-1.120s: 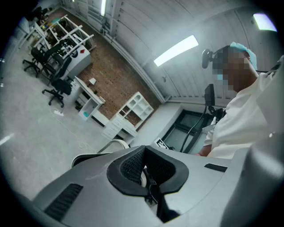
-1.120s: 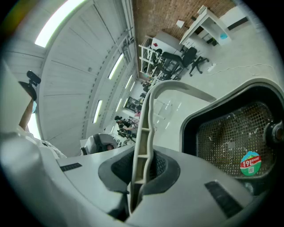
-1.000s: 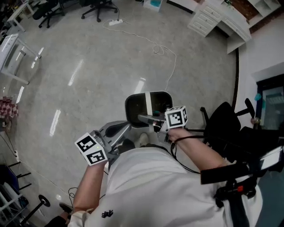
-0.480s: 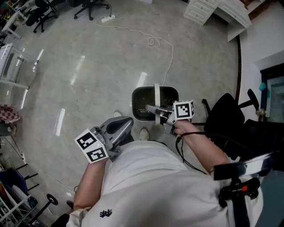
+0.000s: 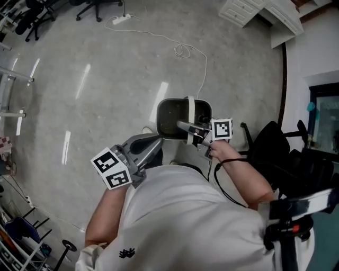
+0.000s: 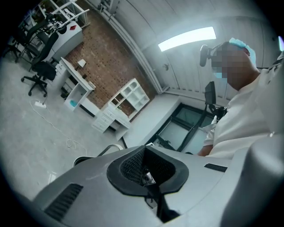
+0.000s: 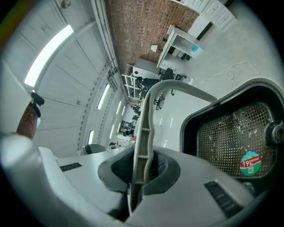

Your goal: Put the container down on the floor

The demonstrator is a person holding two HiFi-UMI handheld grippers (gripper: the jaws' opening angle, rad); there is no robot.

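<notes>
A dark container [image 5: 170,117] with a mesh inside [image 7: 233,133] hangs from its upright pale handle [image 5: 189,112] in front of the person's legs. My right gripper [image 5: 185,127] is shut on that handle [image 7: 143,133], which runs straight up between the jaws. Whether the container's bottom touches the floor cannot be told. My left gripper [image 5: 154,144] is held lower left of the container, apart from it, its jaws shut with nothing between them [image 6: 148,177]. In the left gripper view the container's rim [image 6: 82,159] peeks over the jaws.
A black office chair [image 5: 275,153] stands close on the right. A white cable [image 5: 185,50] runs over the grey floor from a power strip [image 5: 121,18]. White drawers [image 5: 249,10] are at the far right. A light-coloured shoe [image 5: 148,129] shows beside the container.
My right gripper and the container have shifted slightly right and farther out in the head view, the grip on the handle unchanged. The left gripper has stayed about where it was.
</notes>
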